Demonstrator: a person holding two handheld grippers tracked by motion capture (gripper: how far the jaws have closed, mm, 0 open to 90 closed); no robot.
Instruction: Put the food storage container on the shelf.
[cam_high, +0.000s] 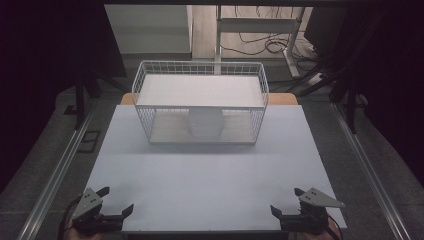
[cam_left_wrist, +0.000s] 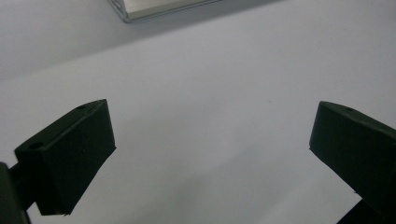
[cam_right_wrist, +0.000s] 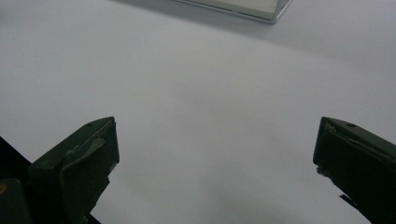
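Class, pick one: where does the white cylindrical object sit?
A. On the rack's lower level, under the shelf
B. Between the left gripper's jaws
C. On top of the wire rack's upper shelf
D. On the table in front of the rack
A: the white cylindrical object stands inside the wire rack, beneath its upper shelf.

White table (cam_high: 210, 185) carries a wire rack (cam_high: 200, 102).

**Dim room behind a pale table**

The white table (cam_high: 210, 180) sits lit amid darkness. At 12 o'clock, a wooden floor (cam_high: 205, 30) carries tangled black cables (cam_high: 262, 45) and a grey desk frame (cam_high: 260, 25). Metal rails (cam_high: 55, 170) flank the grey carpet (cam_high: 35, 165).
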